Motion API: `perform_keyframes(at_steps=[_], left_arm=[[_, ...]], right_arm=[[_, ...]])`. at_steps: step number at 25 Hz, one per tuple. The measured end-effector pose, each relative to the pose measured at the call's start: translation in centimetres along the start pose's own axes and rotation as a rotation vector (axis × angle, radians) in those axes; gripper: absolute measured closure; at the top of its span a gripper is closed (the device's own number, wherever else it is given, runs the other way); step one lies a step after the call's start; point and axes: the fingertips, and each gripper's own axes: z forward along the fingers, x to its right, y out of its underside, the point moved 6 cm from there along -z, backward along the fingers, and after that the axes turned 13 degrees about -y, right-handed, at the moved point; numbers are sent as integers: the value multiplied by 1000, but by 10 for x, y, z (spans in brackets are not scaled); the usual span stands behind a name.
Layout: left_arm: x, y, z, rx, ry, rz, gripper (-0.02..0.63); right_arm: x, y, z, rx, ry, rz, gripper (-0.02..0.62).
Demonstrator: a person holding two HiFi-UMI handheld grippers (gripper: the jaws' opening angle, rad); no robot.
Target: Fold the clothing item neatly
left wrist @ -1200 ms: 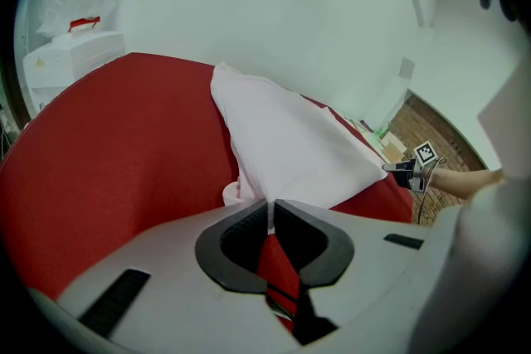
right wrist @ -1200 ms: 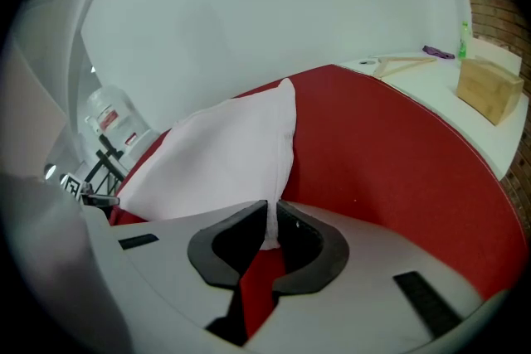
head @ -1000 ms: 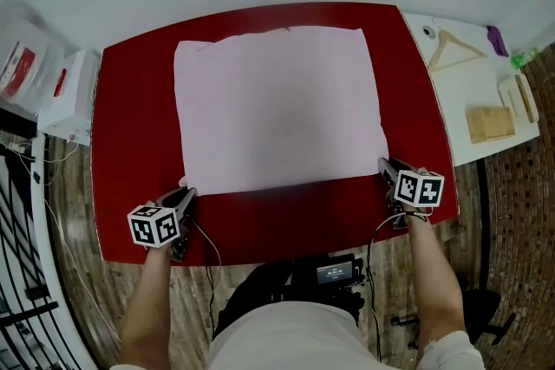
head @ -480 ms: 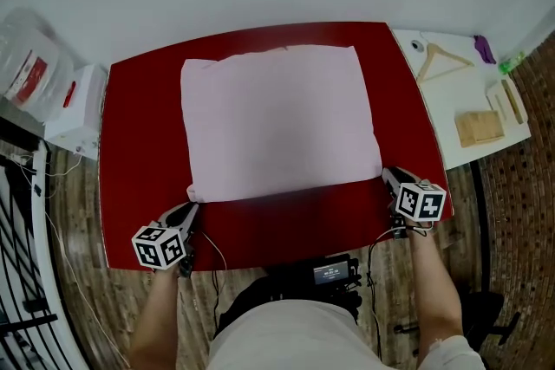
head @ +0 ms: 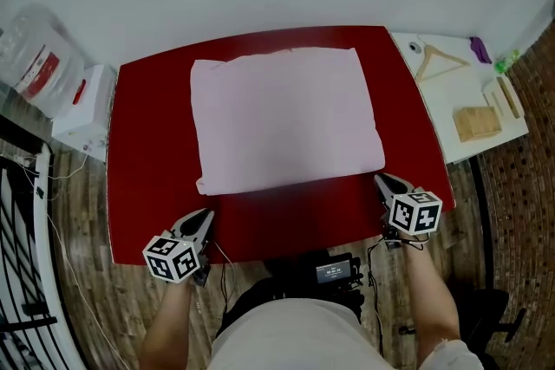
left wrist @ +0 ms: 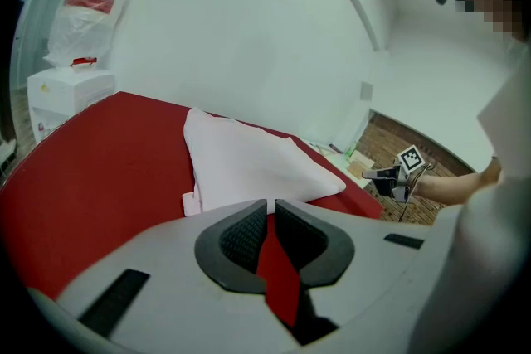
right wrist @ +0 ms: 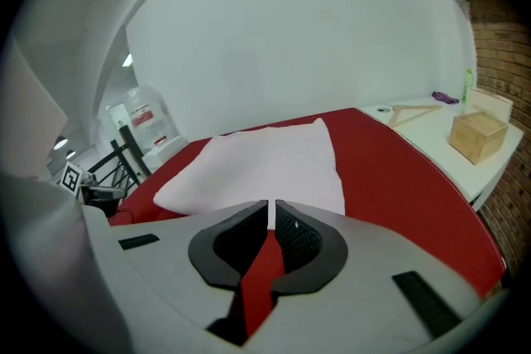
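A pale pink cloth point(head: 286, 121) lies flat as a folded rectangle on the red table point(head: 147, 152). My left gripper point(head: 204, 216) hovers over the table's front edge, below and apart from the cloth's near left corner, shut with nothing in it. In the left gripper view its jaws point(left wrist: 271, 201) stand almost together, the cloth point(left wrist: 249, 166) beyond them. My right gripper point(head: 380, 179) is just off the near right corner; its jaws have just been closing with nothing between them. The right gripper view shows them point(right wrist: 271, 203) together and the cloth point(right wrist: 265, 157) ahead.
A white side table point(head: 455, 91) at the right carries a wooden hanger point(head: 442, 58) and a wooden box point(head: 477, 121). To the left stand a white box point(head: 82, 100) and a plastic bag point(head: 35, 56). A black device point(head: 334, 270) sits at the table's front edge.
Both grippers have drawn back from the cloth's near corners toward the table's front edge and lifted. The cloth lies still.
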Motion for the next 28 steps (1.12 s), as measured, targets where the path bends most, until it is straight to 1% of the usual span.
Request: perform_keyframes(at_steps=[3, 7, 11, 15, 18, 24, 28], left_arm=[[10, 5, -10, 19, 15, -14, 575], [24, 6, -24, 56, 42, -27, 588], [44, 7, -39, 93, 82, -40, 600], [69, 14, -53, 100, 136, -107, 601], [89, 24, -63, 115, 125, -128, 601], [127, 57, -85, 140, 46, -102, 600], [149, 73, -102, 157, 33, -111, 600]], right_arm=[[-19, 5, -2, -20, -32, -41, 561], [-38, 3, -8, -26, -50, -105, 563], [-47, 4, -15, -21, -63, -126, 566], [-50, 12, -27, -25, -81, -156, 568], [-52, 17, -40, -24, -106, -170, 571], [-57, 34, -70, -25, -159, -193, 571], [-62, 45, -92, -16, -188, -208, 572]])
